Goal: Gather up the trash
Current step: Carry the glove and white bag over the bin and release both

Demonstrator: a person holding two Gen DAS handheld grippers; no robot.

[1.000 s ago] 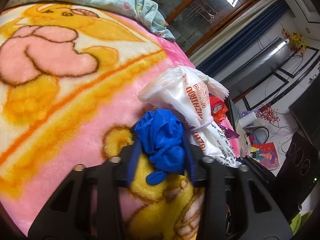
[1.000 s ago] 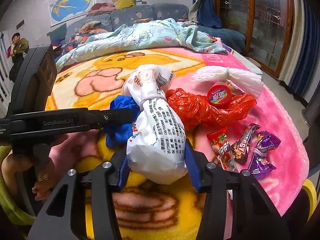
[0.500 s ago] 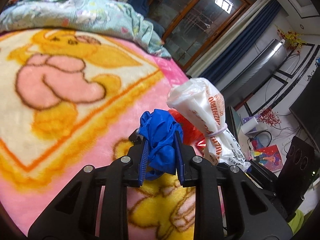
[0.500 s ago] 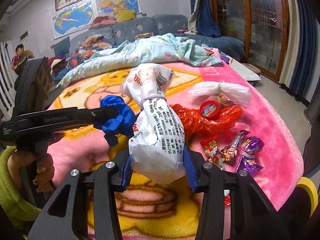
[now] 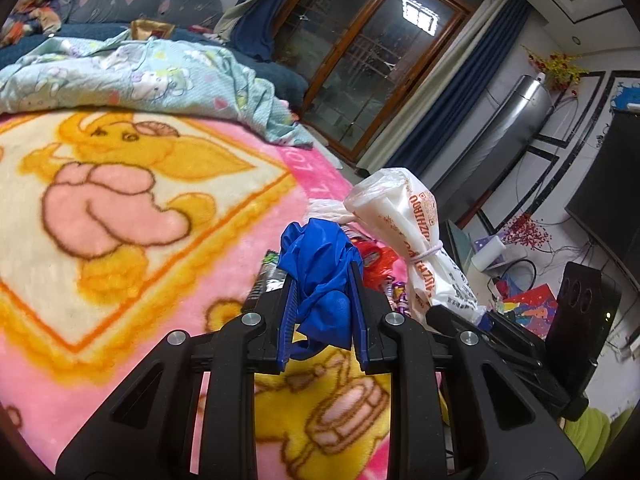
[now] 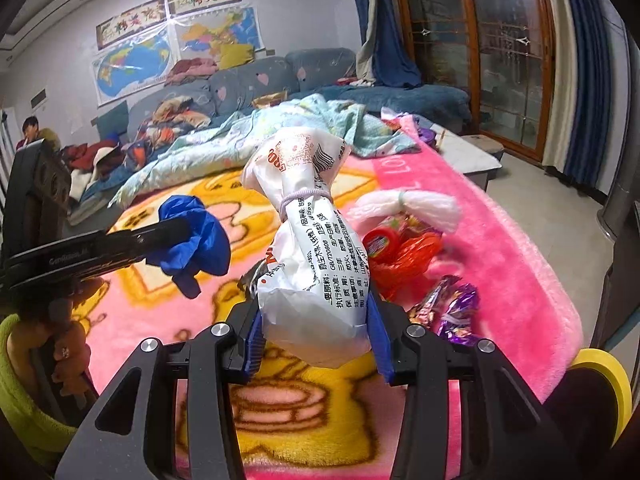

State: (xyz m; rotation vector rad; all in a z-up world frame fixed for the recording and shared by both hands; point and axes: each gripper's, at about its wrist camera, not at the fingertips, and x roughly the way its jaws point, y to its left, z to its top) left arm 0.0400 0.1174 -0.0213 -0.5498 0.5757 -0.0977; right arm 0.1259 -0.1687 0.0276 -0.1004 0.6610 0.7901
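Observation:
My left gripper [image 5: 322, 276] is shut on a crumpled blue glove [image 5: 320, 276] and holds it above the pink cartoon blanket [image 5: 120, 200]; the glove also shows in the right wrist view [image 6: 196, 244]. My right gripper [image 6: 316, 312] is shut on a white printed plastic bag [image 6: 312, 248] tied with a band, lifted off the blanket; it also shows in the left wrist view [image 5: 416, 240]. Still lying on the blanket are a red plastic bag [image 6: 404, 260], a small round red tub [image 6: 380, 242], a white tied bag [image 6: 404, 206] and purple candy wrappers [image 6: 456, 308].
A light blue quilt [image 6: 280, 128] is heaped at the blanket's far end, with a blue sofa [image 6: 280, 76] behind it. A glass door [image 6: 504, 56] and floor lie to the right. A dark wrapper [image 5: 268, 276] lies under the glove. A black speaker [image 5: 576, 312] stands at right.
Both grippers have risen off the blanket with their loads. The left gripper closed on the blue glove and lifted it; the white bag went up with the right gripper.

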